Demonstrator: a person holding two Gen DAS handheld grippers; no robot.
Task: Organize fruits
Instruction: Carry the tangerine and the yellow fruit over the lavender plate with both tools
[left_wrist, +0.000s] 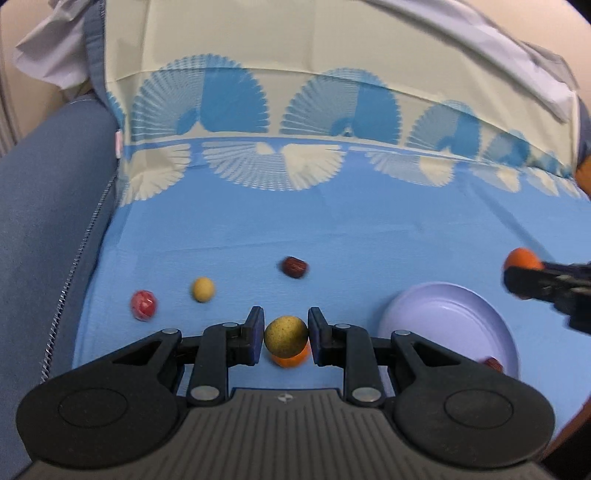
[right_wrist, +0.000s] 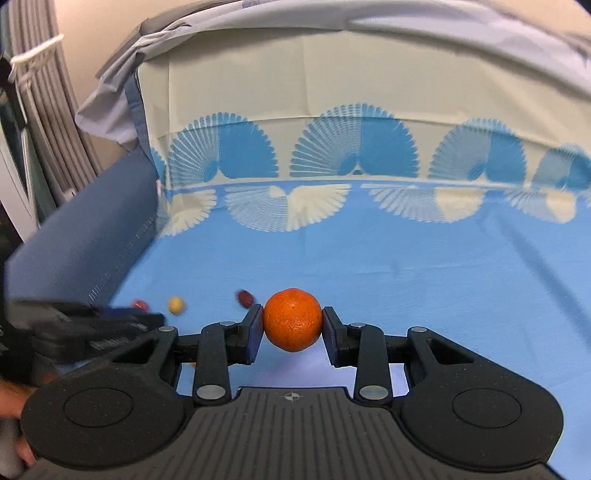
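My left gripper (left_wrist: 286, 326) is shut on a yellow-green speckled round fruit (left_wrist: 286, 336), held above the blue cloth. Under it an orange fruit (left_wrist: 291, 361) lies on the cloth. A lavender plate (left_wrist: 454, 317) sits to the right with a dark red fruit (left_wrist: 494, 363) at its near rim. My right gripper (right_wrist: 293, 321) is shut on an orange mandarin (right_wrist: 293, 319), lifted off the cloth. It also shows blurred as the right gripper (left_wrist: 519, 277) with the mandarin (left_wrist: 522, 258) above the plate's far right side. The left gripper (right_wrist: 147, 319) is blurred at the left edge.
On the cloth lie a red fruit (left_wrist: 143, 304), a small yellow fruit (left_wrist: 203, 289) and a dark red date (left_wrist: 294, 267). A blue sofa arm (left_wrist: 44, 221) rises on the left. The fan-patterned cloth (left_wrist: 258, 110) drapes up the backrest behind.
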